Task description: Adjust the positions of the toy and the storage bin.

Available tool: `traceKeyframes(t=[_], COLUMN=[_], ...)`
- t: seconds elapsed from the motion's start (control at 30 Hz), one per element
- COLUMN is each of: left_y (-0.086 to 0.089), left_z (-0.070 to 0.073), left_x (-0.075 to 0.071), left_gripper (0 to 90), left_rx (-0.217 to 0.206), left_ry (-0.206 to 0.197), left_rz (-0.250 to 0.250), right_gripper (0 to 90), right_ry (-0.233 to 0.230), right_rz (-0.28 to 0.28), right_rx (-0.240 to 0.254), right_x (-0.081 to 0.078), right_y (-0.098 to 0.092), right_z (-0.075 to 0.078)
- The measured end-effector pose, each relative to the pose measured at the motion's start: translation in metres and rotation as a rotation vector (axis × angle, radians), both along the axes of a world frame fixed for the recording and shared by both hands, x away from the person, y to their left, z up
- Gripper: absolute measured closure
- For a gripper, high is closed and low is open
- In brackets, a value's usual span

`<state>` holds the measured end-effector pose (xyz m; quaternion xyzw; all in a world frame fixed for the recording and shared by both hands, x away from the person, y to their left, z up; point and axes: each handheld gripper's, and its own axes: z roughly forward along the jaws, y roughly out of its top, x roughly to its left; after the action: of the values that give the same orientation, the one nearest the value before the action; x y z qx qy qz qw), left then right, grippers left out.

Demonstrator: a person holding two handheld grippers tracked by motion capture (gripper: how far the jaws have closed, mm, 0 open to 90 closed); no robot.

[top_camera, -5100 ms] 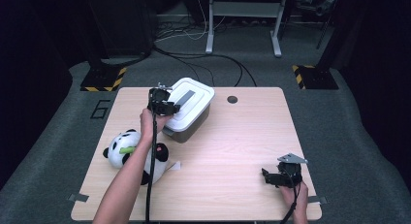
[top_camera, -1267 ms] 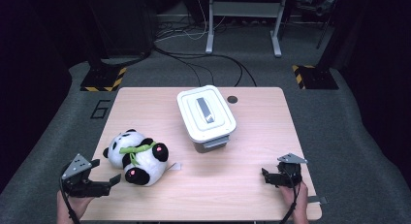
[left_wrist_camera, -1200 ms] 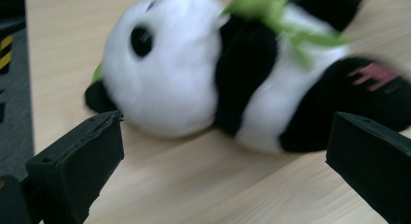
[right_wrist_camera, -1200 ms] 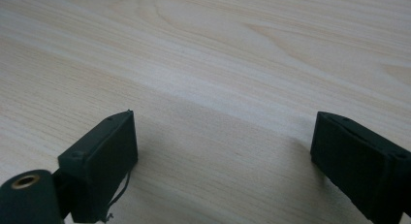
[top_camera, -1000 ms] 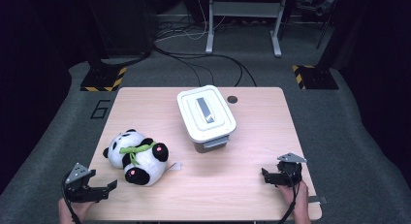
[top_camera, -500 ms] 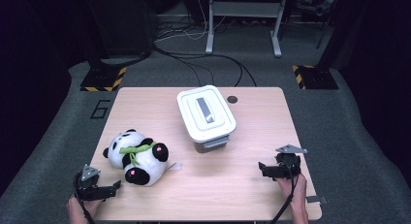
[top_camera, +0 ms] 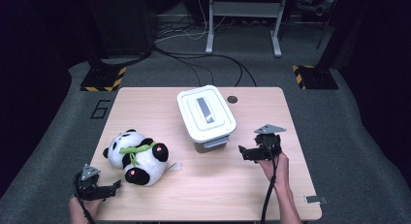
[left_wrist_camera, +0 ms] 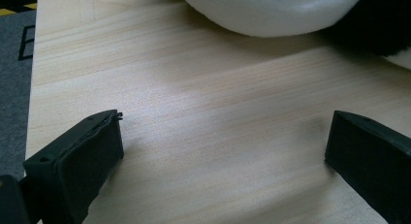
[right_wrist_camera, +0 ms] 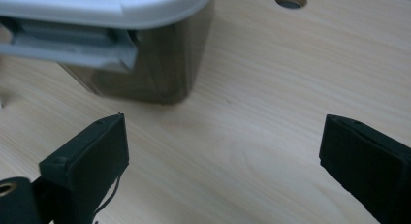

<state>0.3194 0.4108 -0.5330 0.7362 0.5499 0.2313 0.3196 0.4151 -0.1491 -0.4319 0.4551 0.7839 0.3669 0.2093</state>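
The right tongs (top_camera: 244, 152) sit at the lower right of the high view, held up in a hand (top_camera: 274, 165); their jaws stand wide apart with nothing between them, though they have just been closing a little; they point left toward the white box (top_camera: 206, 115), which stands near them in the middle of the counter (top_camera: 145, 95); in the right gripper view the box (right_wrist_camera: 104, 44) fills the upper left, with its lid on and its grey latch facing the tongs (right_wrist_camera: 220, 146); the left tongs (top_camera: 114, 186) rest at the lower left, jaws spread and empty; just beside them lies the toy panda (top_camera: 135, 156) on its side; a small round hole (top_camera: 232, 99) sits near the far edge.
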Motion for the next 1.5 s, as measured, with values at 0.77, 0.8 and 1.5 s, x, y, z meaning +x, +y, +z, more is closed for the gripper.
traceKeyframes(t=[0.77, 0.8, 1.5], left_y=[0.0, 0.0, 0.0], left_z=[0.0, 0.0, 0.0], left_x=[0.0, 0.0, 0.0], left_gripper=[0.3, 0.2, 0.3], left_rx=[-0.001, -0.001, 0.001], left_ry=[-0.001, -0.001, 0.001], left_rz=[0.005, 0.005, 0.01], right_gripper=[66.6, 70.1, 61.5], right_ry=[0.013, 0.011, 0.007], right_rz=[-0.089, -0.098, 0.001], right_rx=[0.044, 0.034, 0.018], right_x=[0.063, 0.063, 0.06], right_y=[0.048, 0.049, 0.045], right_z=[0.033, 0.033, 0.045])
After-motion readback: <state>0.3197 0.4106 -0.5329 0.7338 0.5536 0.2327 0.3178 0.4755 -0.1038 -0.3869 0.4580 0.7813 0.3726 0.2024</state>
